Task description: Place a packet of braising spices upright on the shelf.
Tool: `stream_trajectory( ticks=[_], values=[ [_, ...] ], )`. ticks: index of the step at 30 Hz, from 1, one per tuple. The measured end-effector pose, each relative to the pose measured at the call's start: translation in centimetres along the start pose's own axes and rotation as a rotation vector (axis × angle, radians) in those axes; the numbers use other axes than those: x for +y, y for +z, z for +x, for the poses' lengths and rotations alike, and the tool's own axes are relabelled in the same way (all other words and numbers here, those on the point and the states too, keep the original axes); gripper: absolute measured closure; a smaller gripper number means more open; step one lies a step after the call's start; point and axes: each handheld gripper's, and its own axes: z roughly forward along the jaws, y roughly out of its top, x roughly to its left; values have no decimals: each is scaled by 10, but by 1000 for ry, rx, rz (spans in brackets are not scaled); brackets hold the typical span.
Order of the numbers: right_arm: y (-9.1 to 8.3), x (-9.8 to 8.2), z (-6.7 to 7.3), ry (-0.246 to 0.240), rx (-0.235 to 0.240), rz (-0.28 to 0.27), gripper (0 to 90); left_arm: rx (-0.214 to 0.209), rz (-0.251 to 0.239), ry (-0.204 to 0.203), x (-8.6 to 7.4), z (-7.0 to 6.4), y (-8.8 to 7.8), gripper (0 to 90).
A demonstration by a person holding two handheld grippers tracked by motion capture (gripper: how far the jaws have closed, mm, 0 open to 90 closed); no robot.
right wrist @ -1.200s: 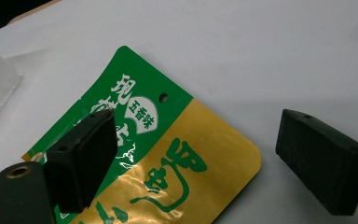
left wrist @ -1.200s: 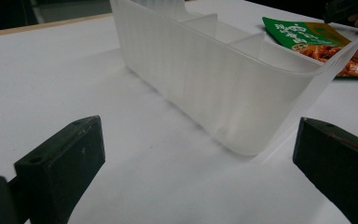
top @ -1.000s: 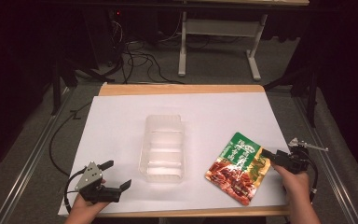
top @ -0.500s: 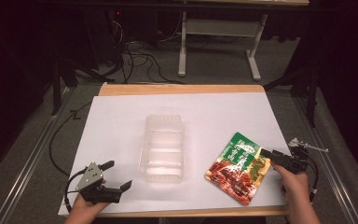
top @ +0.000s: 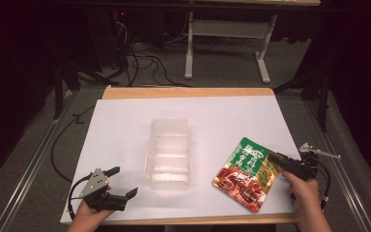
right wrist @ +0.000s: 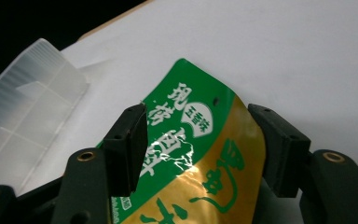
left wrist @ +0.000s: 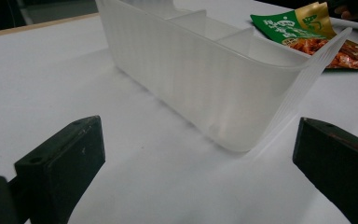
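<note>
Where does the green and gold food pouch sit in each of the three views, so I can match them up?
High view: food pouch lies right of centre, near the table's front edge, at the right gripper.
Left gripper view: top right corner, behind the container.
Right gripper view: lower centre, between that gripper's open jaws.
Shared landmark: the clear plastic divided container.

A clear plastic tray [top: 169, 153] sits mid-frame on the white desk [top: 125, 121]; a green-and-red snack packet [top: 244, 174] lies lower right; left tongs [top: 123, 181] gape lower left.
</note>
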Motion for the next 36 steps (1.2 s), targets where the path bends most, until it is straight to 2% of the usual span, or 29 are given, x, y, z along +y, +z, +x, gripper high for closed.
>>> stream_trajectory(
  ticks=[4,7,10,12,13,15,18,22,25,32,34,36],
  values=[
    [4,-2,-5,31,-19,50,397,-5,4,4,0,-1,1,28],
    [6,-3,-6,39,-22,66,427,-11,6,6,0,-1,1,29],
    [2,-2,-5,36,23,35,499,-12,4,11,1,-1,1,29],
    [-1,-2,-2,5,92,5,528,-15,4,11,1,-2,1,29],
    [-1,-2,0,-3,112,8,527,-16,4,13,1,-2,1,29],
    [2,-4,2,-12,89,44,530,-20,4,12,1,-2,3,29],
    [7,-7,1,-6,91,102,529,-26,5,18,3,-3,5,30],
    [10,-10,3,-12,69,132,543,-26,0,25,4,-3,5,30],
    [11,-10,4,-24,34,140,628,-25,-4,28,5,-3,5,30],
    [2,-9,7,-45,7,81,862,-17,-19,34,7,-3,4,31],
    [-1,-9,10,-56,2,60,900,-14,-25,33,8,-3,4,32],
    [-3,-8,15,-83,5,45,900,-14,-28,34,9,-2,6,32]
  ],
)
